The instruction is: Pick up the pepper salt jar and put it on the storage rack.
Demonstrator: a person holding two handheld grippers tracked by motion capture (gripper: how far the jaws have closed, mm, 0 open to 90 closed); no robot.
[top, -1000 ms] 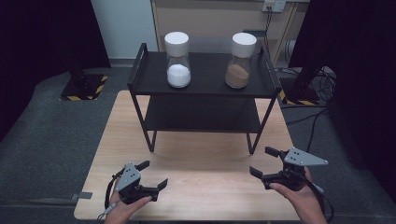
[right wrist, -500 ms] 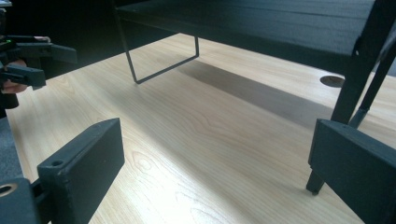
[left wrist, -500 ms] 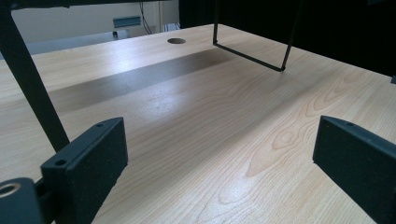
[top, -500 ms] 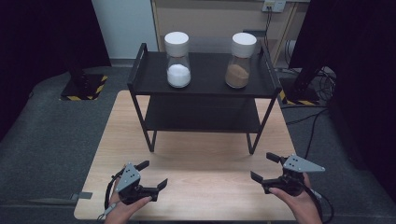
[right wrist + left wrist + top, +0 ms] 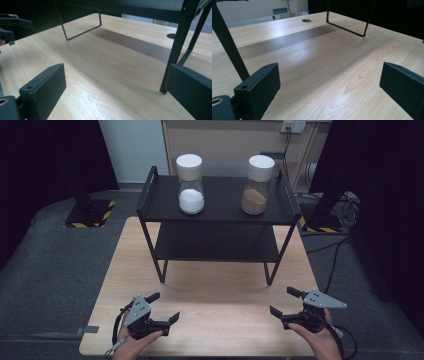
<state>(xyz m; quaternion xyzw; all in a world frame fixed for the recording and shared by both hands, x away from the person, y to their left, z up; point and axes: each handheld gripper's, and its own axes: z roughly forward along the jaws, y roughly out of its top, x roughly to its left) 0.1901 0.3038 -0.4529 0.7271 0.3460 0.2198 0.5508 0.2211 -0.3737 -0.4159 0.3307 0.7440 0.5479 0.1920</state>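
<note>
On the near edge of the desk (image 5: 215,295), left gripper (image 5: 161,307) and right gripper (image 5: 287,301) sit low, well apart, each in a hand cut off by the bottom of the high view. Both have fingers spread wide, nothing between them; the gripper views show bare wood between the black fingers (image 5: 259,87) and (image 5: 43,87). Left gripper's cable loops under the hand, partly hidden. Right gripper's grey plate covers most of its body from above.

Rack (image 5: 150,195), black, two shelves, stands mid-desk beyond both grippers, apart from them. On its top shelf: jar of white powder (image 5: 190,190) left, jar of brown powder (image 5: 256,191) right, both upright, white lids on, well apart from each other. Lower shelf is dark, contents hard to make out.

Left gripper view: rack leg (image 5: 227,45) near the left finger, top cut off; far rack foot (image 5: 347,25) is a thin loop; round hole in desk (image 5: 306,20) far back. Right gripper view: rack leg (image 5: 178,42) just beside the right finger, foot partly hidden behind it; rack underside cut off at the top; the other gripper shows at the far left edge, mostly cut off.

Floor around the desk is grey; far corners are black, nothing legible there.
</note>
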